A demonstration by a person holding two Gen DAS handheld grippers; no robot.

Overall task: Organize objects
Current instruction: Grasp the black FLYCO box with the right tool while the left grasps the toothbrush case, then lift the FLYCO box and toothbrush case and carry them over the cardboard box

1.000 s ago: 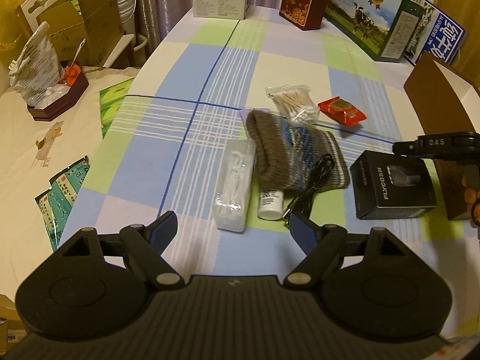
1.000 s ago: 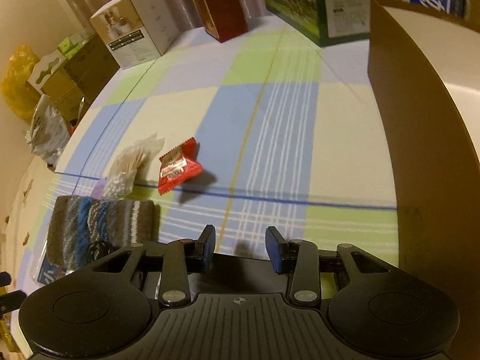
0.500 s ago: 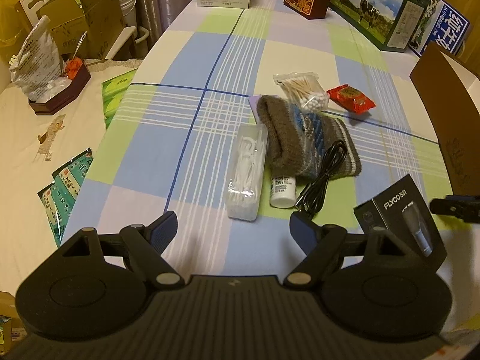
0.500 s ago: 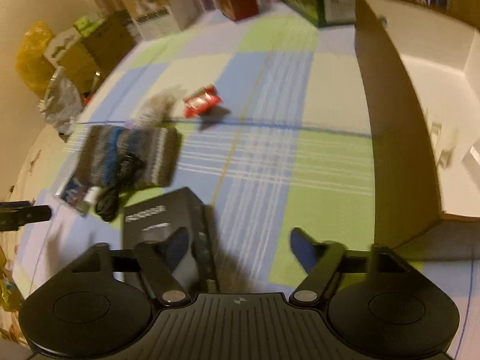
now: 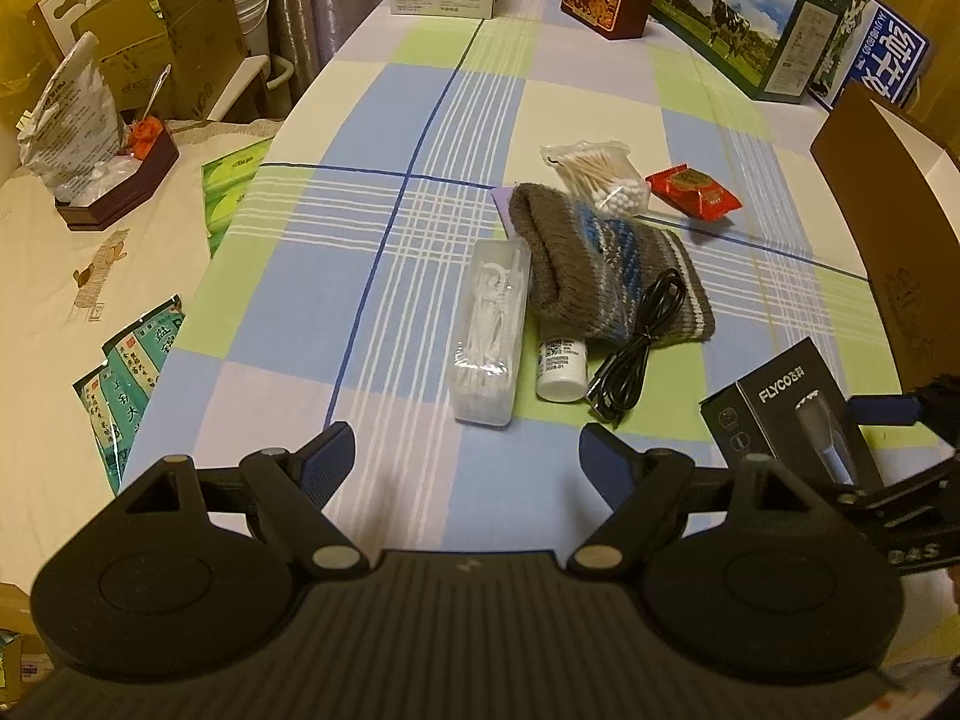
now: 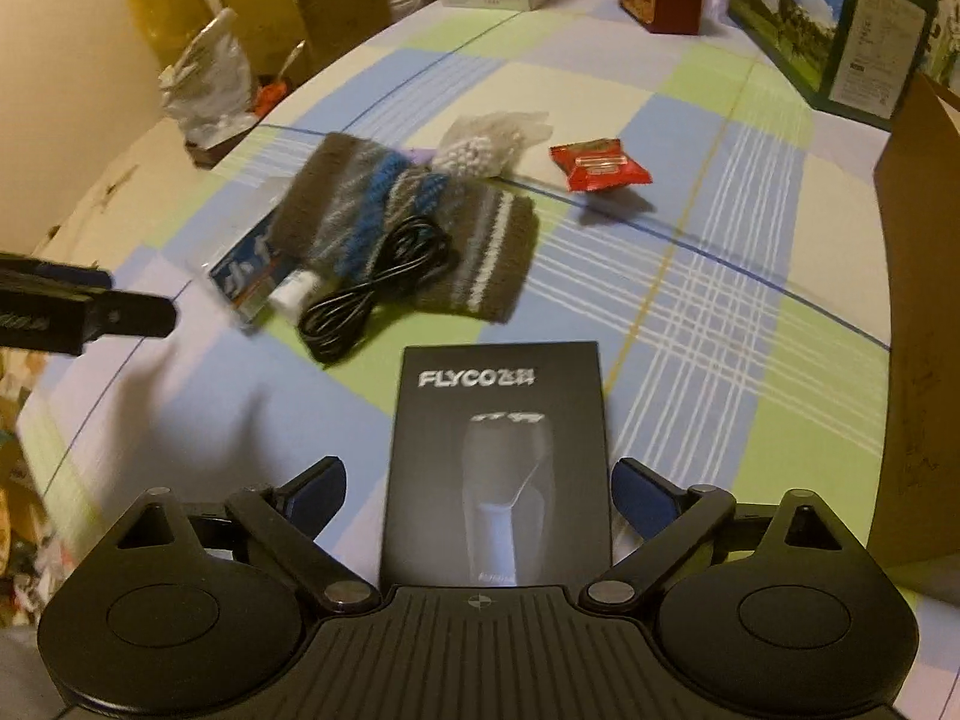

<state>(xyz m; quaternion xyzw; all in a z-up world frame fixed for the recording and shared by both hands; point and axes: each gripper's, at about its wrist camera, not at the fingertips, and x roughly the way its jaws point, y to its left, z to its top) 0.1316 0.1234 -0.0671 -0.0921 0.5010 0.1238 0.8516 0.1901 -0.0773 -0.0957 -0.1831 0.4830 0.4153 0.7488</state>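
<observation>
Standing by the bench [image 5: 420,138] with its checked cloth of blue, green and cream, I see at the far left a dark wooden tray [image 5: 120,192] with a crinkled bag on a cream surface beside it, and green packets [image 5: 129,372] lying lower down. The left tongs [image 5: 465,459] hover over a bare patch of the cloth near the front edge, their blue-tipped arms spread well apart with nothing between them. Just ahead of them lies a clear plastic case [image 5: 492,330] of white pieces, and touching its right side a small white bottle [image 5: 561,369] pokes out from under a grey and blue knitted hat [image 5: 600,264]. A coiled black cable [image 5: 636,348] rests partly on the hat's edge and partly on the cloth. Beyond the hat sits a bag of cotton swabs [image 5: 600,174], and just right of that a red snack packet [image 5: 693,191]. Further right and nearer the front, a black shaver box [image 6: 498,462] lies flat on the cloth, and the right tongs [image 6: 480,492] straddle its near end, their arms opening and standing clear of the box's sides, so it lies between them untouched. At the far right stands an open brown cardboard box [image 5: 882,228], its wall just beside the shaver box.
</observation>
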